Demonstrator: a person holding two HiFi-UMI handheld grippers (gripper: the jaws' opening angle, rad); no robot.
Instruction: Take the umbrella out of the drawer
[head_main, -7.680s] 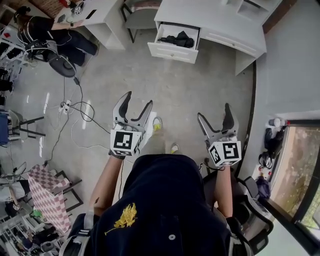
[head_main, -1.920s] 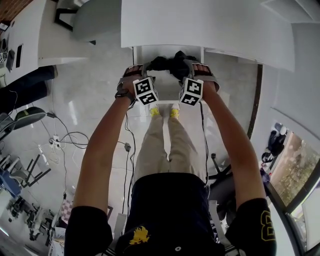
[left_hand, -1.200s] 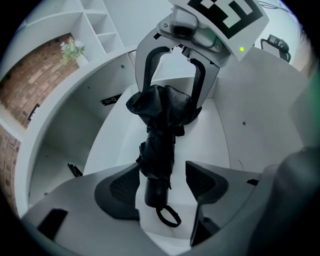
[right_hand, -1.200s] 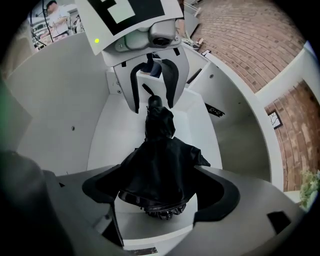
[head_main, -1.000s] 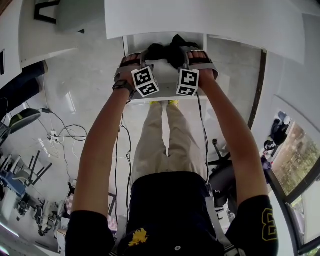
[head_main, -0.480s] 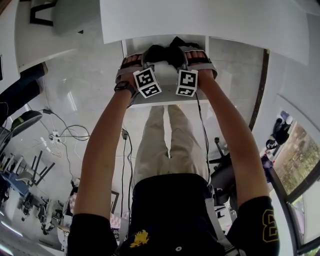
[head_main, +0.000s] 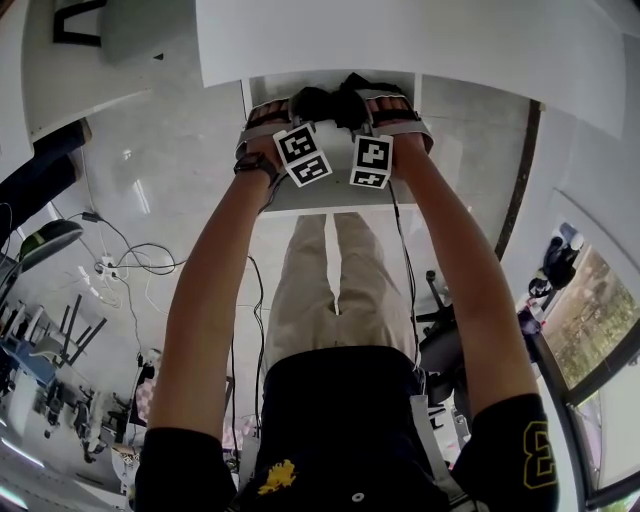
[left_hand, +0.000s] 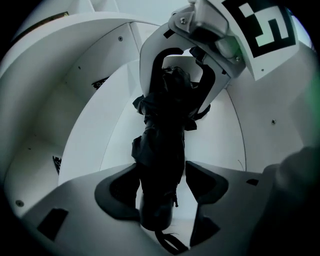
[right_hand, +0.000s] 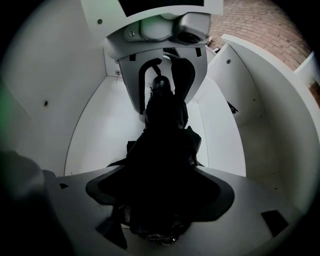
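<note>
A folded black umbrella (head_main: 322, 100) lies along the floor of the open white drawer (head_main: 320, 195). Both grippers point steeply down into the drawer, facing each other. My left gripper (left_hand: 160, 192) straddles the handle end of the umbrella (left_hand: 165, 125), with a gap beside its right pad (left_hand: 205, 182), so it is open. My right gripper (right_hand: 160, 195) is over the bunched canopy of the umbrella (right_hand: 162, 150); its jaws are closing and the fabric fills the space between them. In the head view the left gripper (head_main: 297, 118) and right gripper (head_main: 362, 115) sit side by side.
The white desk top (head_main: 400, 40) overhangs the back of the drawer. White drawer walls (left_hand: 60, 125) stand close on both sides of the grippers. Cables (head_main: 130, 265) trail on the floor at left, and a chair base (head_main: 440, 345) stands at right.
The person has walked up to the desk, and both grippers have gone down into the drawer over the umbrella. In the last second they sank slightly lower.
</note>
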